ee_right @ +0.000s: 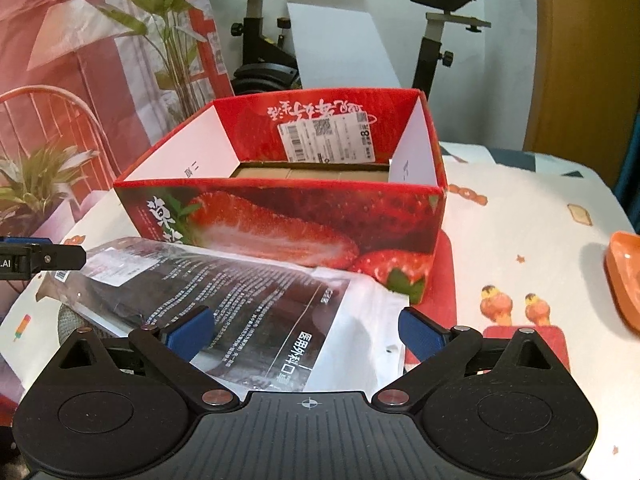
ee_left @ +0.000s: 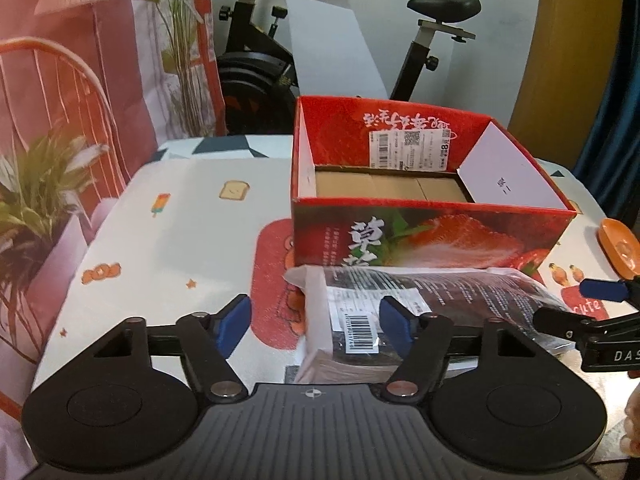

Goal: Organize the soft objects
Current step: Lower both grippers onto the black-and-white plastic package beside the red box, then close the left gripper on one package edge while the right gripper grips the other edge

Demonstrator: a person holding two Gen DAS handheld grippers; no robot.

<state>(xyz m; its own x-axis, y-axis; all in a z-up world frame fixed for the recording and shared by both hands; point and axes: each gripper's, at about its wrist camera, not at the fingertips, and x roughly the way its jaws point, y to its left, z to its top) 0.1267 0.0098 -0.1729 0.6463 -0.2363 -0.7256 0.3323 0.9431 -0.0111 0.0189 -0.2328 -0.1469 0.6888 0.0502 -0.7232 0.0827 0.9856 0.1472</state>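
Note:
A soft dark plastic packet with white print and a barcode label (ee_left: 440,300) (ee_right: 248,304) lies flat on the table in front of an open red strawberry box (ee_left: 432,236) (ee_right: 288,232), which has a bare cardboard floor. My left gripper (ee_left: 316,326) is open, with the packet's left end between its blue pads. My right gripper (ee_right: 306,334) is open over the packet's right end. Each gripper shows at the edge of the other's view.
An orange dish (ee_left: 620,248) (ee_right: 626,280) sits on the right of the patterned tablecloth (ee_left: 172,240). An orange wire chair and a potted plant (ee_left: 40,184) stand to the left. An exercise bike (ee_left: 272,60) is behind the table.

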